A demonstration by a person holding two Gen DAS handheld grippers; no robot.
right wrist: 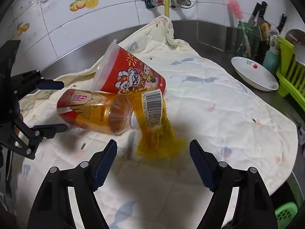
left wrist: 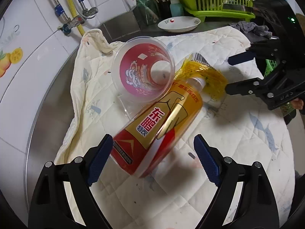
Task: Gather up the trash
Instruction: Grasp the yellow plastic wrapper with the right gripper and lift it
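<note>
A: Where's the trash?

B: All in one heap near the middle of the cloth (right wrist: 219, 103) that covers the worktop. A bottle (left wrist: 162, 126) lies on its side, a red cup (right wrist: 133, 72) lies tipped against it with its mouth toward the left edge, and a yellow net (right wrist: 160, 139) with a barcode tag is touching the bottle's neck.

A: Anything picked up?

B: Not from what shows. All three pieces rest on the cloth, so I'd judge the collecting is barely begun.

A: And the grippers?

B: The left gripper (left wrist: 152, 160) is spread wide, straddling the bottle's base; the pads don't look pressed on it, though one is very close. The right gripper (right wrist: 153, 162) is also agape, just short of the net's frayed end, holding nothing.

A: What's around?

B: A white plate (right wrist: 253, 76) on the bare steel toward the far right corner, a green rack (left wrist: 217, 2) behind it, and taps on the tiled wall. A green basket (right wrist: 286, 213) shows at the near right edge; whether that's the bin I can't tell.
</note>
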